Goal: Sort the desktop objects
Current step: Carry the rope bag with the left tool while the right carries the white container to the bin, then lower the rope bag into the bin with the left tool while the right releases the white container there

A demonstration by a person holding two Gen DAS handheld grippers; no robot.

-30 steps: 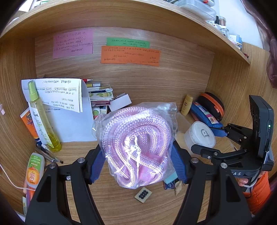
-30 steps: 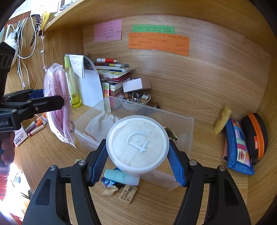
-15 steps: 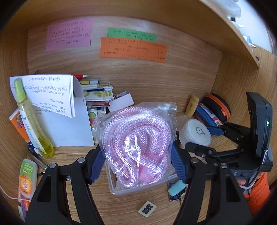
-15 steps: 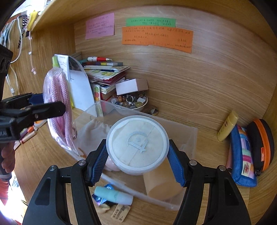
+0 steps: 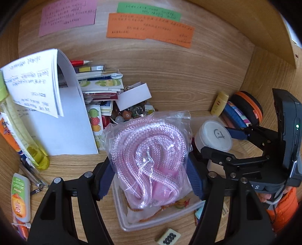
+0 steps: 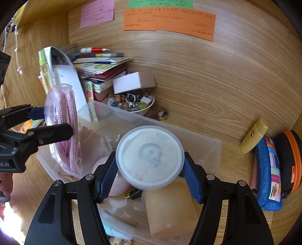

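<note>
Two claws each pinch one thing over the clear bin (image 6: 211, 147). The left claw (image 5: 149, 171) squeezes the bag of pink rope (image 5: 149, 160); it looks soft, light and slippery, so holding its fat middle seems best. The right claw (image 6: 150, 169) grips the round white tub (image 6: 150, 157), which looks hard and light, by its sides.

Three paper notes are stuck on the wooden back wall: pink (image 5: 68, 16), green (image 5: 149, 12) and orange (image 5: 151, 29). The green note sits just above the orange one, with the pink note to their left. The desk surface (image 6: 217, 105) is the same light wood grain.
</note>
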